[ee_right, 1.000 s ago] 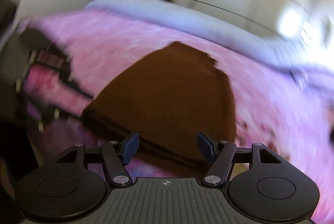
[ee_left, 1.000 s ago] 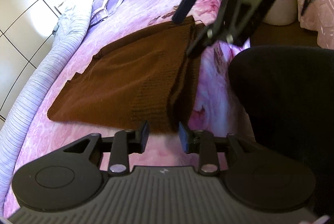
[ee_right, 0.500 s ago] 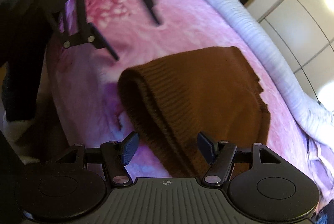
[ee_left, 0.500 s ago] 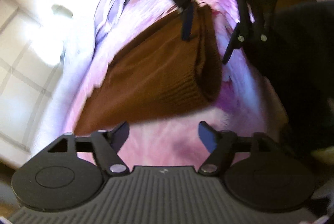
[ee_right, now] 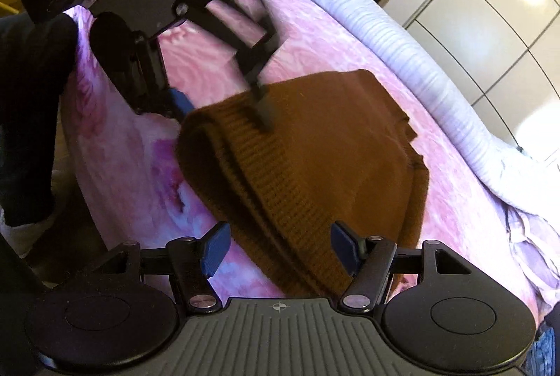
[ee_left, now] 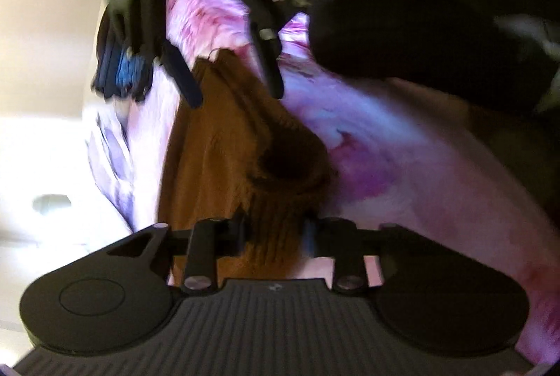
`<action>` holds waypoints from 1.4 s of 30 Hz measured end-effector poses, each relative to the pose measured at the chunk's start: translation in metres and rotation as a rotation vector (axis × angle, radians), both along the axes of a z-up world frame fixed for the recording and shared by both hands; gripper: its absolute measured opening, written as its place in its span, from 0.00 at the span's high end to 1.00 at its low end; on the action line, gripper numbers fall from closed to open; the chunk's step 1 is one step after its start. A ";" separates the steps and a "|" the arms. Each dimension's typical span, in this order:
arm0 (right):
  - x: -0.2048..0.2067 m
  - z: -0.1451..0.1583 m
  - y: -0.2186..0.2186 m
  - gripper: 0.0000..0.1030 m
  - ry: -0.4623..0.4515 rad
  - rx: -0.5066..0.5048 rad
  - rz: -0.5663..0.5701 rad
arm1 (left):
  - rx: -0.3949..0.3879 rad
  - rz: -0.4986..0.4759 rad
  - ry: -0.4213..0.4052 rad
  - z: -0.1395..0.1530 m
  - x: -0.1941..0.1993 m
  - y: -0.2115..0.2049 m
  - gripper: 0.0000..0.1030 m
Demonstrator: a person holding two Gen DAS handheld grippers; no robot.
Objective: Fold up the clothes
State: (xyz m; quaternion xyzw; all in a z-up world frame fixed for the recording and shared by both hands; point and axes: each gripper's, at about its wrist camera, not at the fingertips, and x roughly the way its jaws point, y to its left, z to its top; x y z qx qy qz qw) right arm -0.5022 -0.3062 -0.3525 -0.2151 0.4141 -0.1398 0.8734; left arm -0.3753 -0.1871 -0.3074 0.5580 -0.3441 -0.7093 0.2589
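Gripping the ribbed hem of the folded brown knitted sweater (ee_right: 315, 159) on the pink floral bedspread (ee_right: 133, 166), left tongs (ee_left: 274, 230) close; only the right view shows right tongs (ee_right: 280, 248) open at 6 o'clock, bare bedspread at 9.

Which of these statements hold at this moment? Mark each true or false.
1. The sweater is brown. True.
2. The right gripper has its jaws shut. False: they are open, one on each side of the sweater's ribbed hem.
3. The left gripper has the sweater's ribbed edge between its jaws. True.
4. The sweater lies on a bare wooden table. False: it lies on a pink blanket.
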 end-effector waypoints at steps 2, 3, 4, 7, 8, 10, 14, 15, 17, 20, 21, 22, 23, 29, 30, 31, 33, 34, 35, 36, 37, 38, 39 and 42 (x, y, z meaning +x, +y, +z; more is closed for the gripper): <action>-0.003 0.003 0.009 0.34 -0.008 -0.018 0.017 | 0.084 0.108 0.153 0.019 0.004 -0.013 0.79; -0.003 0.003 0.013 0.32 -0.011 -0.028 0.036 | 0.113 0.153 0.224 0.028 0.007 -0.019 0.81; -0.002 0.002 0.017 0.28 -0.015 -0.041 0.059 | 0.131 0.189 0.282 0.035 0.011 -0.024 0.81; 0.010 -0.003 0.018 0.27 -0.019 -0.053 0.084 | 0.155 0.237 0.374 0.049 0.020 -0.031 0.81; 0.015 -0.005 0.015 0.27 -0.029 -0.050 0.081 | 0.163 0.244 0.389 0.052 0.022 -0.032 0.81; 0.022 -0.009 0.011 0.27 -0.047 -0.058 0.080 | 0.175 0.251 0.404 0.054 0.025 -0.032 0.81; 0.025 -0.027 0.004 0.45 0.045 -0.271 0.105 | 0.169 0.258 0.389 0.046 0.027 -0.026 0.76; 0.023 -0.033 0.001 0.50 0.084 -0.339 0.104 | 0.160 0.260 0.379 0.043 0.025 -0.024 0.74; 0.017 -0.037 -0.007 0.74 0.125 -0.388 0.086 | 0.119 0.268 0.352 0.032 0.018 -0.017 0.54; 0.008 -0.030 -0.015 0.85 0.110 -0.363 0.050 | 0.041 0.257 0.309 0.012 0.002 -0.001 0.37; 0.006 -0.028 -0.015 0.86 0.101 -0.361 0.045 | 0.015 0.249 0.295 0.007 -0.004 0.002 0.37; 0.005 -0.026 -0.014 0.86 0.091 -0.362 0.043 | -0.013 0.244 0.286 0.003 -0.010 0.005 0.37; 0.005 -0.024 -0.013 0.87 0.080 -0.364 0.042 | -0.041 0.246 0.276 0.000 -0.016 0.006 0.37; 0.003 -0.013 -0.006 0.87 0.035 -0.372 0.044 | -0.087 0.345 0.294 -0.002 -0.034 -0.012 0.79; 0.003 -0.015 -0.005 0.87 0.045 -0.382 0.054 | -0.065 0.370 0.327 0.003 -0.032 -0.017 0.80; 0.003 -0.018 -0.005 0.87 0.065 -0.397 0.071 | -0.053 0.380 0.349 0.007 -0.029 -0.019 0.82; 0.003 -0.024 -0.003 0.86 0.104 -0.427 0.103 | -0.033 0.385 0.377 0.016 -0.025 -0.019 0.84; 0.003 -0.029 -0.003 0.83 0.129 -0.450 0.124 | -0.021 0.382 0.384 0.021 -0.022 -0.019 0.85; 0.001 -0.036 -0.002 0.76 0.157 -0.479 0.148 | -0.009 0.379 0.392 0.026 -0.019 -0.019 0.85; -0.001 -0.041 -0.003 0.71 0.177 -0.510 0.171 | 0.000 0.374 0.396 0.030 -0.018 -0.023 0.85; -0.003 -0.045 -0.004 0.66 0.190 -0.541 0.193 | 0.003 0.367 0.394 0.034 -0.016 -0.028 0.85; -0.005 -0.050 -0.005 0.64 0.203 -0.573 0.215 | 0.004 0.361 0.390 0.036 -0.015 -0.030 0.85; -0.007 -0.054 -0.007 0.64 0.217 -0.605 0.237 | 0.004 0.358 0.386 0.037 -0.014 -0.030 0.85; -0.007 -0.055 -0.017 0.64 0.261 -0.652 0.248 | 0.001 0.353 0.377 0.036 -0.013 -0.031 0.85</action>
